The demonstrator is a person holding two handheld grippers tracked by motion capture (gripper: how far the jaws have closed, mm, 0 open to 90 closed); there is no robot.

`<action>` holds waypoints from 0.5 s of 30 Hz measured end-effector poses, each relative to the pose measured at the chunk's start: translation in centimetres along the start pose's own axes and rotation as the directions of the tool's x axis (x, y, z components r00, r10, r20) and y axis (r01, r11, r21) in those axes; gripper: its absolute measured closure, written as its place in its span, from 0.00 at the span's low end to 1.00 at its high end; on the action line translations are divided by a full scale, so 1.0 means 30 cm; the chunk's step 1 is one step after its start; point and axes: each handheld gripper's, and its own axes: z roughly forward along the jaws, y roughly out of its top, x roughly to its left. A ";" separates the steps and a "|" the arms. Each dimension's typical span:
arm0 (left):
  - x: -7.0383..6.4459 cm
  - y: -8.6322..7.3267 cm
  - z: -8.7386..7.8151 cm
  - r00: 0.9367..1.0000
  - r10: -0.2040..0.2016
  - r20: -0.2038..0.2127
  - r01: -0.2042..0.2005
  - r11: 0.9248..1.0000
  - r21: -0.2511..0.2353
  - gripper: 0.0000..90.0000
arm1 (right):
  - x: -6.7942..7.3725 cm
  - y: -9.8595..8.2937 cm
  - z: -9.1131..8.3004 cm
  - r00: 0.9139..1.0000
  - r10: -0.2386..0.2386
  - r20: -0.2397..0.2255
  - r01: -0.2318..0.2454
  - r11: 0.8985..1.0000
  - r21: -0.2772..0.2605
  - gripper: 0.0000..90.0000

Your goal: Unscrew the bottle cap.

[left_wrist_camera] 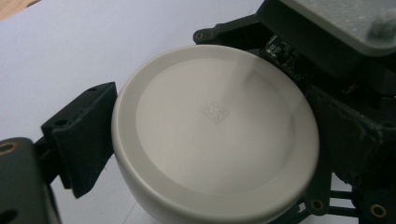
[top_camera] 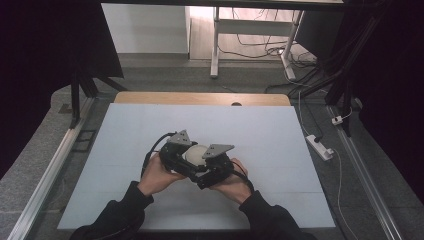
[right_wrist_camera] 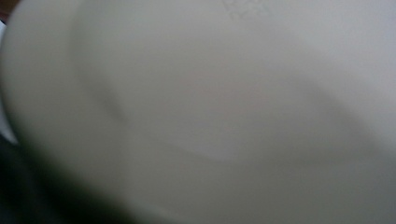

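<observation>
Two grippers meet over the near middle of the white counter; the left gripper has its jaws closed against the sides of a round white lid, likely steadying it; the right gripper sits close beside it, its grip impossible to tell.

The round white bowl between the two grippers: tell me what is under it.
The round white bowl sits base up on the pale blue table mat, held between black fingers. Whatever lies beneath it is covered.
</observation>
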 end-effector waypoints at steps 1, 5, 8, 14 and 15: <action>0.005 0.001 -0.003 1.000 0.003 0.013 -0.003 1.000 -0.002 0.05 | 0.000 0.003 -0.005 1.000 -0.006 -0.006 0.006 1.000 -0.008 0.07; 0.028 0.001 -0.032 0.997 0.039 0.067 -0.038 0.999 -0.009 0.00 | -0.001 0.010 -0.020 0.999 -0.014 -0.032 0.013 0.999 -0.033 0.07; 0.036 0.002 -0.058 0.992 0.083 0.096 -0.082 0.996 -0.022 0.00 | -0.003 0.014 -0.030 0.998 -0.027 -0.055 0.025 0.999 -0.045 0.07; 0.052 -0.005 -0.086 0.967 0.159 0.200 -0.154 0.987 -0.042 0.00 | 0.010 0.015 -0.032 0.991 -0.076 -0.112 0.071 0.996 -0.046 0.07; 0.054 -0.007 -0.087 0.961 0.170 0.216 -0.165 0.985 -0.039 0.00 | 0.014 0.017 -0.032 0.990 -0.080 -0.120 0.074 0.996 -0.047 0.07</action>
